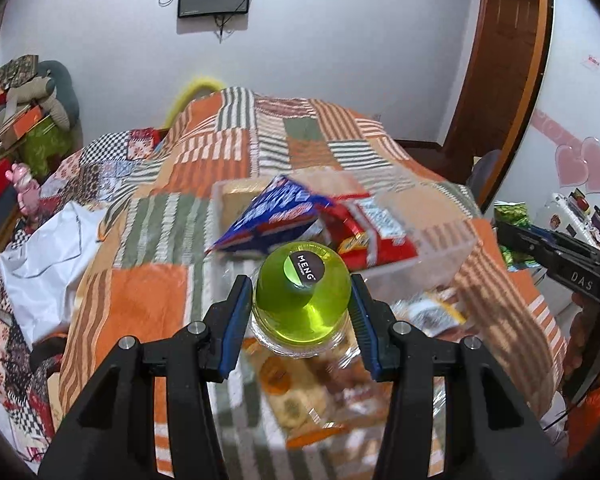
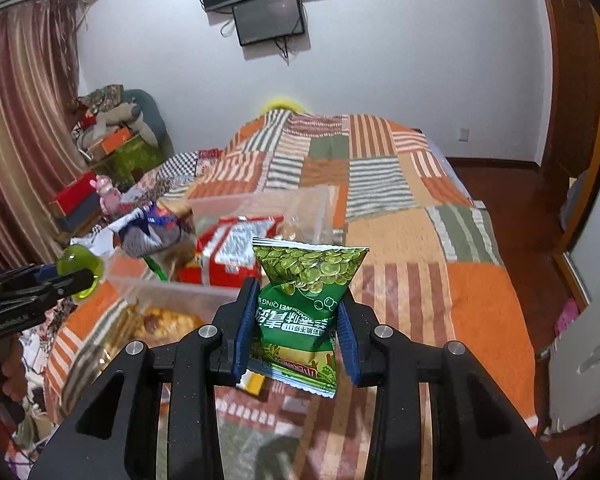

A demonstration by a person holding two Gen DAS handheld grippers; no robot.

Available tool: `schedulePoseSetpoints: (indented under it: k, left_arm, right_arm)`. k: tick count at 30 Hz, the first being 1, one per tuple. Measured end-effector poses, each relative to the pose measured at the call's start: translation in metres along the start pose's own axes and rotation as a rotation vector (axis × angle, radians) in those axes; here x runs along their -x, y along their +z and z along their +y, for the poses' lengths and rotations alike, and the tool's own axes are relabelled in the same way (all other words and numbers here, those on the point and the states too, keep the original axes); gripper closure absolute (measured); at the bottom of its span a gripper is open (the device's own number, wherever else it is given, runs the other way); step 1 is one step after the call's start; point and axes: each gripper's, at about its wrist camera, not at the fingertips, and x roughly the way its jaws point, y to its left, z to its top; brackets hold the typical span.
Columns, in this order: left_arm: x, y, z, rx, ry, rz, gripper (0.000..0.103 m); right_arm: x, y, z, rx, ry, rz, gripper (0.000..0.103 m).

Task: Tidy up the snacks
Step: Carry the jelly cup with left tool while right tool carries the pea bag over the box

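Left wrist view: left gripper (image 1: pixel 302 294) pads pinch green jelly cup (image 1: pixel 302 280) at frame centre, jaws partly open around it.
Right wrist view: right gripper (image 2: pixel 298 318) nearly closed, squeezing green pea bag (image 2: pixel 306 292) mid-frame.
Bin: clear box (image 2: pixel 172 286) left of centre, already holds red packet (image 2: pixel 230 254).
Risk: cup's round, slick sides could slip out; bag may crush.
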Motion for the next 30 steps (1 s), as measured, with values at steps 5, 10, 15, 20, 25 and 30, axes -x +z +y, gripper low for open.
schedulePoseSetpoints:
  k: [5,10,15,20,25,30]
  left_arm:
    - [-0.009,0.018,-0.017,-0.026,-0.023,-0.016,0.055]
    - [-0.02,0.03,-0.031,-0.054,-0.032,-0.025,0.055]
    - [-0.035,0.038,-0.039,-0.057,-0.039,-0.012,0.055]
    - [-0.051,0.045,-0.041,-0.055,-0.037,0.0,0.055]
    - [-0.07,0.051,-0.042,-0.043,-0.032,0.024,0.055]
    - [-0.08,0.056,-0.044,-0.04,-0.023,0.023,0.055]
  right_arm:
    - [-0.008,0.012,0.007,0.016,0.018,-0.024,0.069]
    - [-0.016,0.02,0.01,0.03,0.028,-0.035,0.069]
    - [-0.028,0.025,0.012,0.042,0.033,-0.028,0.069]
    - [-0.043,0.028,0.012,0.06,0.031,-0.001,0.069]
    - [-0.056,0.031,0.014,0.076,0.032,0.021,0.069]
    - [-0.07,0.032,0.016,0.092,0.032,0.046,0.069]
